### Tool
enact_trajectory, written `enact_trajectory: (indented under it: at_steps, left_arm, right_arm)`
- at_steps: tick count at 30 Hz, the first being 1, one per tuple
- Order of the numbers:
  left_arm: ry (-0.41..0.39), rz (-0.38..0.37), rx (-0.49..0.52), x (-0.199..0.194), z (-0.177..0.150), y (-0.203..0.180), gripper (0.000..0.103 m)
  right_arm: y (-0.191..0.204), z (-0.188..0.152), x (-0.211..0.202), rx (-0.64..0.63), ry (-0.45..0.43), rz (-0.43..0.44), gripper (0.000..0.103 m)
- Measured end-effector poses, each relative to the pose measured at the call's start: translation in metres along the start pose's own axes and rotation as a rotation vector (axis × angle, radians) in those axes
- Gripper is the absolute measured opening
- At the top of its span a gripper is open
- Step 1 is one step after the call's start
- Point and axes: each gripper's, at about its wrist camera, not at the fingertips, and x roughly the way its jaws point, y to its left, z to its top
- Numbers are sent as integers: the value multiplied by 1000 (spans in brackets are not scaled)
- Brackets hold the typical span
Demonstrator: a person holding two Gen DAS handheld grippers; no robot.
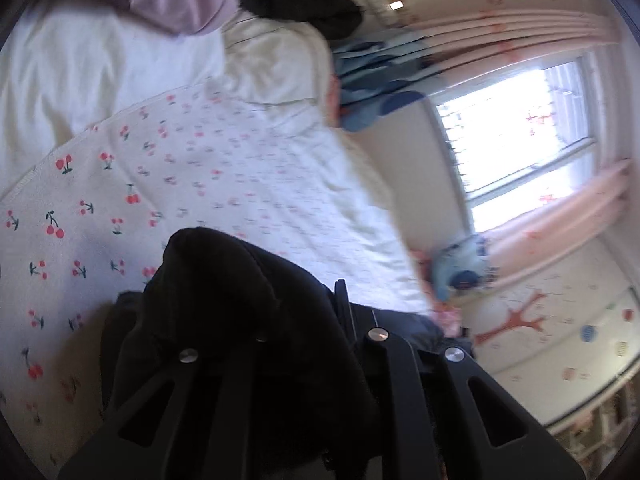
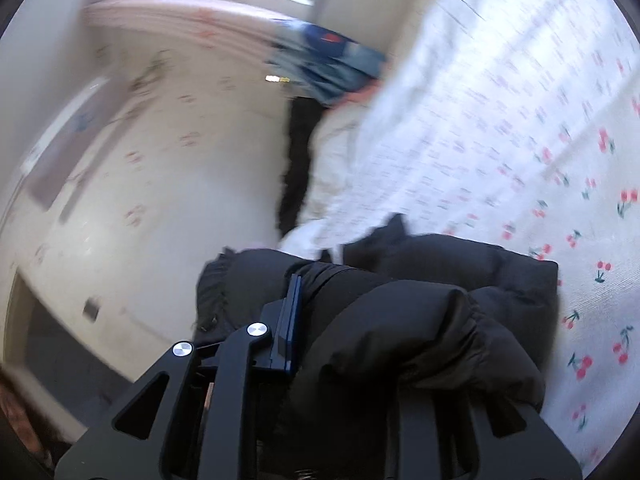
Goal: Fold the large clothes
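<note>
Cherry-print bedding [image 1: 120, 184] covers the bed that fills both blurred views, and it serves as the landmark. Left gripper [image 1: 316, 320] is clamped on a bunched fold of the black jacket [image 1: 224, 292], just above the bedding. Right gripper [image 2: 320, 304] looks clamped on the jacket's [image 2: 420, 312] puffy fabric too, though cloth hides one finger. Beyond the bedding's far edge lie a lilac garment [image 1: 188, 0], a window [image 1: 516, 128] and pink curtains [image 1: 500, 36].
</note>
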Motion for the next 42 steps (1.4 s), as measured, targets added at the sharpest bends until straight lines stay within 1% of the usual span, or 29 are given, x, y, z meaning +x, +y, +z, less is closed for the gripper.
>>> enact_trajectory:
  at_steps: [2, 4, 5, 6, 7, 8, 10, 11, 12, 13, 14, 15, 17, 19, 20, 21, 23, 24, 27, 28, 30, 31, 32, 33, 34, 36, 39, 41, 42]
  left_arm:
    - [24, 58, -8, 17, 2, 5, 17]
    - [64, 114, -19, 31, 6, 7, 20]
    - [80, 121, -34, 34, 8, 8, 21]
    - [92, 108, -57, 34, 11, 8, 27]
    - [107, 63, -105, 29, 15, 9, 39]
    - [107, 28, -139, 24, 18, 9, 45]
    - [67, -43, -193, 3, 25, 7, 63]
    - [48, -73, -219, -6, 27, 6, 68]
    - [26, -106, -252, -17, 29, 5, 76]
    - [-8, -117, -271, -31, 30, 2, 80]
    - [-37, -108, -252, -43, 31, -6, 80]
    - [-68, -103, -182, -60, 28, -21, 81]
    - [-89, -70, -39, -79, 17, -49, 82]
    - [-78, -65, 147, -91, -9, -82, 87]
    - [-52, -60, 223, -90, -22, -94, 88]
    - [-5, -29, 324, -82, -42, -109, 88]
    - [57, 14, 422, -62, -67, -121, 88]
    - [106, 33, 445, -42, -80, -122, 88]
    - [162, 124, 448, 4, -98, -109, 88]
    - [179, 198, 463, 29, -101, -98, 87]
    - [225, 257, 462, 61, -103, -83, 87]
    - [231, 280, 453, 67, -104, -84, 87]
    - [234, 298, 449, 65, -103, -88, 87]
    - [227, 288, 450, 58, -103, -93, 87]
    - [205, 253, 463, 48, -102, -101, 87]
    - [139, 242, 511, 32, -103, -120, 87]
    - [56, 231, 537, 30, -92, -145, 88]
    - [38, 260, 545, 44, -86, -148, 90]
    - [41, 293, 544, 57, -85, -142, 90]
  right_arm:
    - [-14, 5, 11, 60, 8, -17, 22]
    - [-18, 8, 16, 106, 5, -7, 28]
    - [-18, 9, 16, 124, 0, 9, 45]
    - [-16, 10, 12, 137, -9, 48, 71]
    - [-11, 10, 9, 133, -12, 68, 83]
    - [-3, 10, 4, 117, -19, 71, 97]
    - [15, 9, -10, 80, -47, 62, 97]
    - [24, 7, -19, 65, -63, 63, 97]
    - [31, 5, -26, 54, -76, 58, 97]
    - [43, 1, -35, 20, -87, 28, 97]
    - [55, -5, -42, -19, -82, -3, 97]
    - [67, -12, -45, -66, -66, -39, 97]
    - [97, -36, -37, -213, 3, -174, 97]
    - [120, -61, -23, -353, 56, -275, 97]
    - [127, -72, -15, -408, 76, -307, 97]
    - [130, -79, -7, -437, 86, -330, 97]
    - [127, -90, 13, -479, 111, -395, 97]
    - [119, -91, 25, -482, 122, -435, 97]
    - [80, -93, 49, -461, 138, -550, 97]
    - [67, -93, 54, -458, 138, -574, 97]
    - [45, -87, 56, -408, 130, -553, 97]
    - [44, -85, 55, -375, 128, -570, 97]
    - [47, -82, 53, -358, 130, -581, 97]
    - [51, -80, 49, -357, 121, -579, 97]
    - [64, -80, 43, -383, 91, -555, 97]
    - [87, -74, 40, -456, 51, -546, 97]
    - [106, -51, 66, -511, 39, -565, 97]
    - [101, -33, 100, -518, 61, -609, 96]
    - [95, -27, 110, -508, 70, -617, 96]
